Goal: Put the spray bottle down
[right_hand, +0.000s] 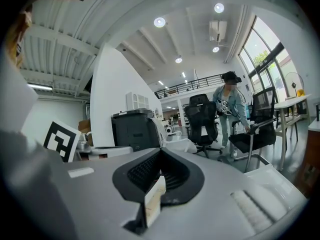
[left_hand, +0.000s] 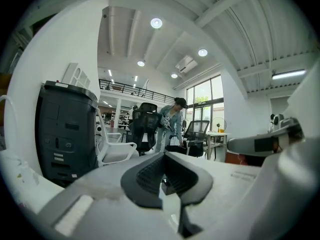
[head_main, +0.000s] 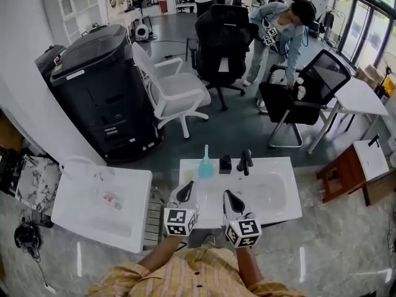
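Across the upper half of the head view spreads a grey floor (head_main: pixel 247 125), with a tall black cabinet (head_main: pixel 102 94) at upper left; beside it stands a white chair (head_main: pixel 176 94), then a black office chair (head_main: pixel 224 39) at top centre; a person (head_main: pixel 281 33) bends over a second black chair (head_main: pixel 303 98) at upper right, next to a white desk (head_main: pixel 362 98); lower centre lies a white tabletop (head_main: pixel 272 163) with a basin sunk into it, and a second white unit (head_main: pixel 93 218) sits just to its left; at the bottom edge the wearer's forearms in a yellow checked shirt (head_main: pixel 198 277) reach upward, each ending in a marker cube; the left tool (head_main: pixel 185 189) hovers over the tabletop's left part, its jaws pressed together with nothing between them in the left gripper view; the right tool (head_main: pixel 231 198) hangs just beside it over the basin, its jaws likewise together, though a pale strip shows at their seam in the right gripper view and I cannot tell whether it belongs to the tool; a black faucet (head_main: pixel 245 161) rises at the tabletop's far edge; the spray bottle (head_main: pixel 205 164), teal and upright, stands at that same far edge, left of the faucet, well apart from both tools; a small black object (head_main: pixel 225 164) sits between bottle and faucet.
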